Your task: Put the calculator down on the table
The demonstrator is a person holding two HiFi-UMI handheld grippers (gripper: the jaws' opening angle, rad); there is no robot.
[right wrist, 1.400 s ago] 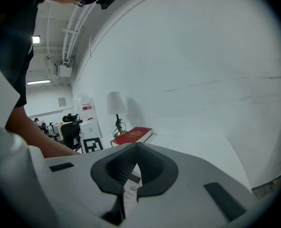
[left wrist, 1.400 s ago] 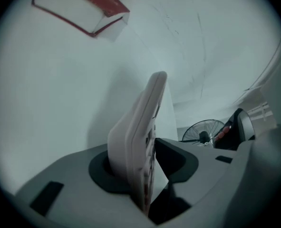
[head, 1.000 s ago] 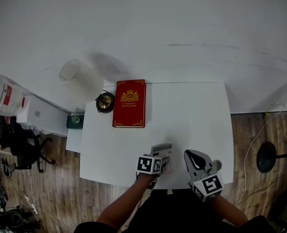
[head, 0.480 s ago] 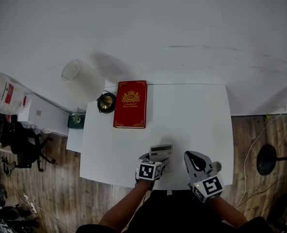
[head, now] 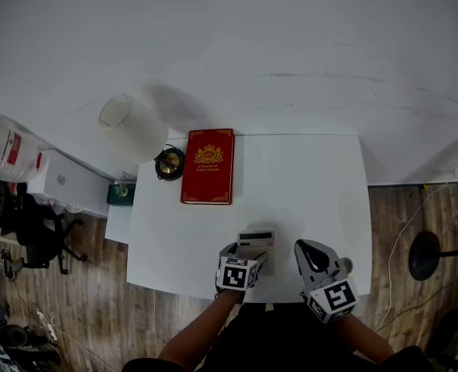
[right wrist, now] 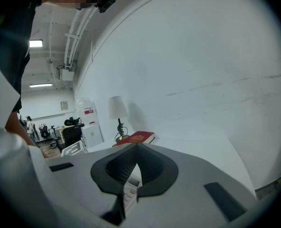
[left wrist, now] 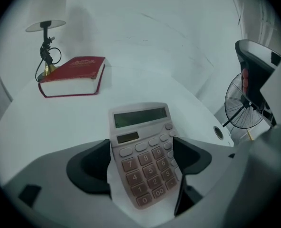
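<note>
Left gripper view: left gripper [left wrist: 142, 158] jaws are opening, calculator [left wrist: 140, 144] between them, resting on the counter [left wrist: 59, 127]. Retract straight back without snagging it. Right gripper [right wrist: 133, 167]: closed, empty.

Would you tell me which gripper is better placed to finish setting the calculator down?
Left. The left gripper is opening its jaws either side of the calculator, which lies flat on the table; the right gripper is shut and empty beside it.

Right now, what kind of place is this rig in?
Probably an office or lab workroom: a white table with a lamp, a red book and a calculator, a black office chair on wood flooring beside it, and a standing fan.
</note>
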